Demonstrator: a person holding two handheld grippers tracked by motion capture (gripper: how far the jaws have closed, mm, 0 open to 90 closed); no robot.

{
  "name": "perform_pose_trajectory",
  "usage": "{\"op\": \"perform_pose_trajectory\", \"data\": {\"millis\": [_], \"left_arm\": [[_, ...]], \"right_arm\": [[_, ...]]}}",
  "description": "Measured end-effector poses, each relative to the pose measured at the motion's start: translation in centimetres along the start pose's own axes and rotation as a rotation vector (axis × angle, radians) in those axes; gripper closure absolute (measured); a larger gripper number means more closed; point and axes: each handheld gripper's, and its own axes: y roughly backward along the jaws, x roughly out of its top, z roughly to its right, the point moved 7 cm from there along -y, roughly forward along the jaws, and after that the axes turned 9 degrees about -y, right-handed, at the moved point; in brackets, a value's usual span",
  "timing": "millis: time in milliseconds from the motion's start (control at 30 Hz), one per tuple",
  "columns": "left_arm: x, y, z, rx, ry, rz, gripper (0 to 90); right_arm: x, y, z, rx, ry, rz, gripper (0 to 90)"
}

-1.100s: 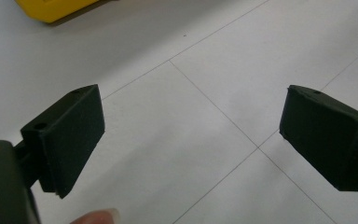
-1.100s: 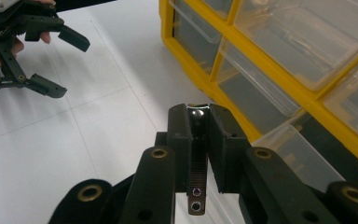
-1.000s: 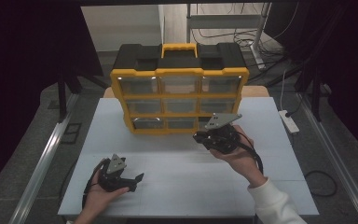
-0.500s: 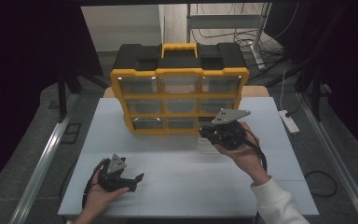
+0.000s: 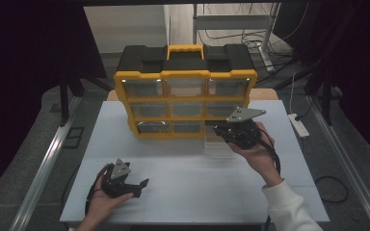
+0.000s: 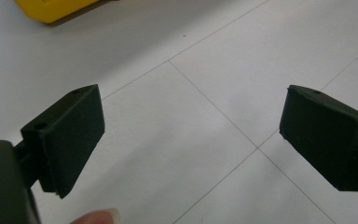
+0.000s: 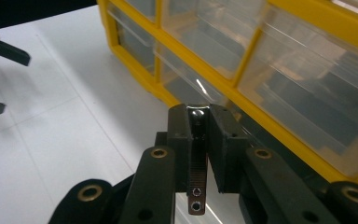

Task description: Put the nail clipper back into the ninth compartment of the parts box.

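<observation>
The right gripper [image 5: 224, 131] has its jaws closed on the front lip of a clear drawer [image 5: 218, 143]. In the right gripper view the two black jaws stand pressed together with the thin clear edge of the drawer [image 7: 196, 113] clamped between them, right at their tips. Seen from the high view, that drawer is drawn out of the bottom right slot of the cabinet [image 5: 185, 77] and reaches over the worktop [image 5: 192, 183] toward the person, with the jaws at its near edge. The rest of the cabinet lies just beyond the jaws and to their right in the gripper's own picture.

The left gripper [image 5: 143, 184] rests in the left hand [image 5: 102, 199], low over the worktop and well apart from the cabinet. Its jaws stand wide open with nothing between them (bare white worktop shows in the gap); a yellow corner of the cabinet [image 6: 51, 8] sits far ahead of them, up and to the left.

Count: one cabinet, yellow frame with a black top and a yellow handle. Its front shows nine drawer places, three rows of three, all clear-fronted. One drawer is pulled out. There are two grippers, each with two jaws. One white power strip [image 5: 299, 125] lies off the worktop's right edge, beside the right hand [image 5: 257, 154].
</observation>
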Motion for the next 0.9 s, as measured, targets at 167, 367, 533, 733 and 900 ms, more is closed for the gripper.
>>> {"op": "perform_pose_trajectory", "data": {"millis": [167,367,533,733,900], "left_arm": [[0.0,0.0,0.0,-0.002,-0.003,-0.003,7.3],[0.0,0.0,0.0,-0.002,-0.001,-0.003,7.3],[0.0,0.0,0.0,-0.003,-0.005,-0.005,7.3],[0.0,0.0,0.0,-0.003,-0.004,-0.006,7.4],[0.0,-0.1,0.0,-0.004,-0.005,-0.006,7.4]], "right_arm": [[-0.2,-0.2,1.1,-0.026,-0.013,-0.005,78.9],[-0.5,-0.3,1.9,-0.044,-0.037,-0.006,78.9],[-0.6,-0.3,2.8,-0.063,-0.053,0.000,78.8],[-0.7,-0.2,3.5,-0.074,-0.073,0.006,78.8],[-0.8,-0.4,3.5,-0.079,-0.069,-0.001,78.9]]}}
